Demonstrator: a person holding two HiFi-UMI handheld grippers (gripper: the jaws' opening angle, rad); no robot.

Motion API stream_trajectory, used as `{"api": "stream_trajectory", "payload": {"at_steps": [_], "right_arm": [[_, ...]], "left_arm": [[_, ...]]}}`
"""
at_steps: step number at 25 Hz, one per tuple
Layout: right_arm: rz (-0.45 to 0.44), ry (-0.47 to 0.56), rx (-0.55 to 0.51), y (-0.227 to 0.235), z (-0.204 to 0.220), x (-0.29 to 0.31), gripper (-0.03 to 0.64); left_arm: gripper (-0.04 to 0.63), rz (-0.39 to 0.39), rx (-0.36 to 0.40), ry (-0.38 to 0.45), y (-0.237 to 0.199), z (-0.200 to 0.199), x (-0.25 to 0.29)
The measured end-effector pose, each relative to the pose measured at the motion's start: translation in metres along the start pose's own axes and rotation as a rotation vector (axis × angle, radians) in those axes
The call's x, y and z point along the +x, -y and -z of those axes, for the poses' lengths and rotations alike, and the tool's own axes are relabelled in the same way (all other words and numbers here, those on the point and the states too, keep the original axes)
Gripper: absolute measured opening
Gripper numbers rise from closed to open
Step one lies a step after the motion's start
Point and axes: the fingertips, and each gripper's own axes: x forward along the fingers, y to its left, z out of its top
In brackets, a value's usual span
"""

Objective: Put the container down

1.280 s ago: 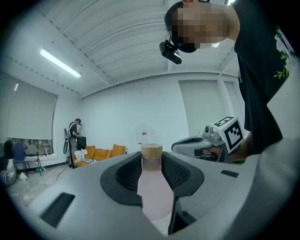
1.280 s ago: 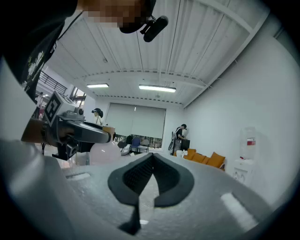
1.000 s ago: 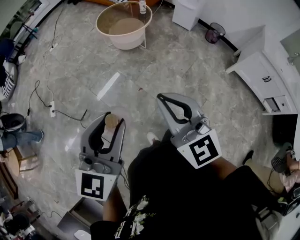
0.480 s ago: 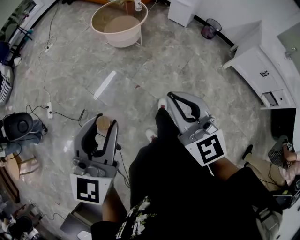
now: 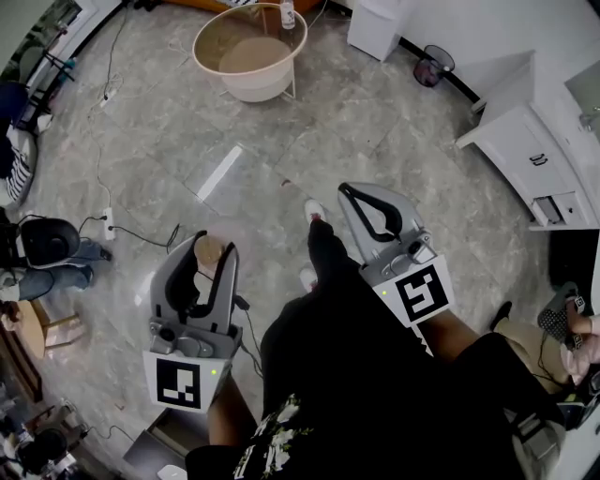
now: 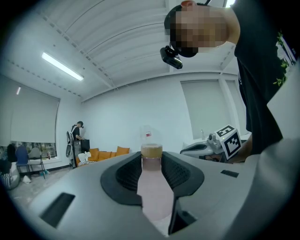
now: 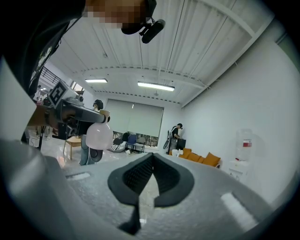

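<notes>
The container is a pale pink bottle with a tan cap (image 5: 207, 253). It stands upright between the jaws of my left gripper (image 5: 213, 247), which is shut on it and carried above the floor. In the left gripper view the container (image 6: 152, 187) fills the gap between the black pads (image 6: 129, 174), cap uppermost. My right gripper (image 5: 346, 191) is held out in front of the body, shut and empty. Its pads (image 7: 165, 174) meet in the right gripper view. That view also catches the container's rounded end (image 7: 99, 136) at the left.
A beige tub (image 5: 208, 62) stands on the marble floor far ahead, with a small bottle (image 5: 287, 14) by its rim. A white cabinet (image 5: 525, 150) and a bin (image 5: 431, 66) are at the right. Cables and a power strip (image 5: 108, 223) lie at the left. My shoe (image 5: 314, 211) shows below.
Both grippers have drifted slightly nearer the body and the view has shifted a little. The container stays held in the left gripper.
</notes>
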Motion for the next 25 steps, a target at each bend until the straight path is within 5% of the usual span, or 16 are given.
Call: {"api": "stream_trajectory", "payload": {"at_steps": [25], "right_arm": [[-0.079, 0.045, 0.048, 0.079, -0.018, 0.147, -0.005]], "left_arm": [[0.141, 0.007, 0.006, -0.023, -0.101, -0.015, 0.139]]}}
